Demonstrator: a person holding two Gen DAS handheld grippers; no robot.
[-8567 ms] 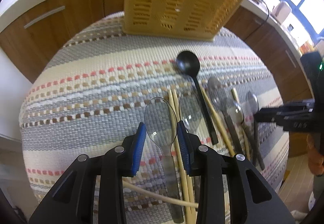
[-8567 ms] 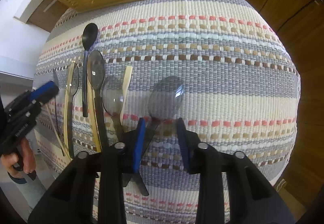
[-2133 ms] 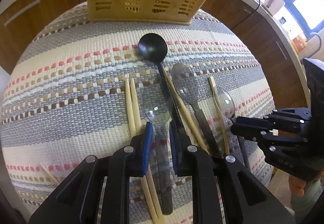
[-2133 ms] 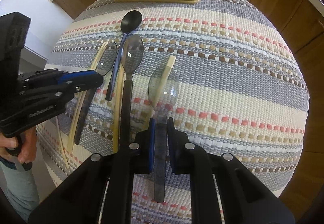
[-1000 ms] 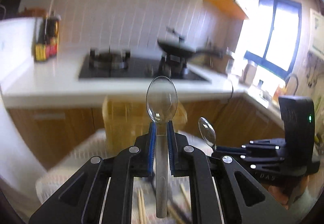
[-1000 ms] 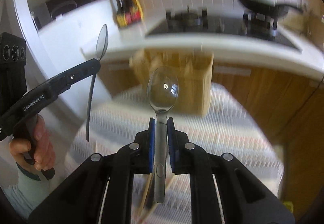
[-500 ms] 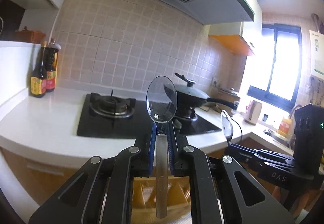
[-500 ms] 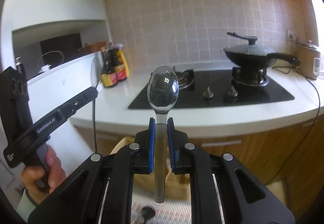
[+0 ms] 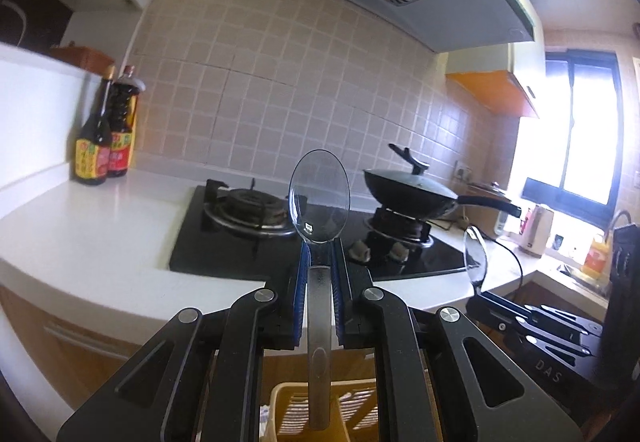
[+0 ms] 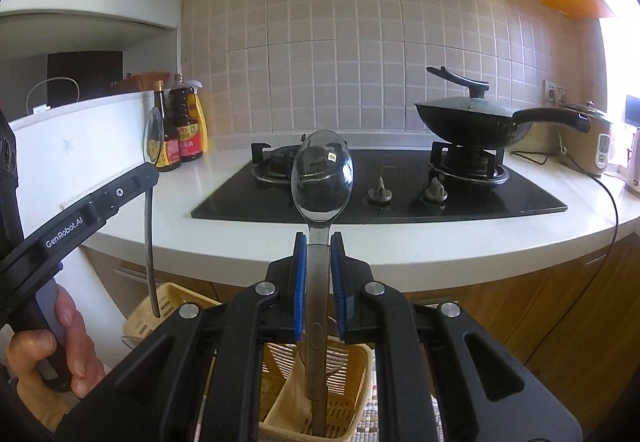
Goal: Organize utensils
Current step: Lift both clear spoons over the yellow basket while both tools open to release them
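My left gripper is shut on a clear-bowled spoon held upright, bowl up. Its handle hangs over the yellow slotted basket at the bottom of the left wrist view. My right gripper is shut on a second spoon, also upright, and that handle's end reaches down into the basket opening. In the right wrist view the left gripper comes in from the left with its spoon above the basket's left end. In the left wrist view the right gripper and its spoon sit at the right.
Behind the basket runs a white counter with a black gas hob, a lidded wok and sauce bottles. A hand holds the left gripper's grip. The striped mat shows beside the basket.
Both grippers have carried their spoons upright from over the mat towards the counter. The basket now lies right under both handles, larger in each view.
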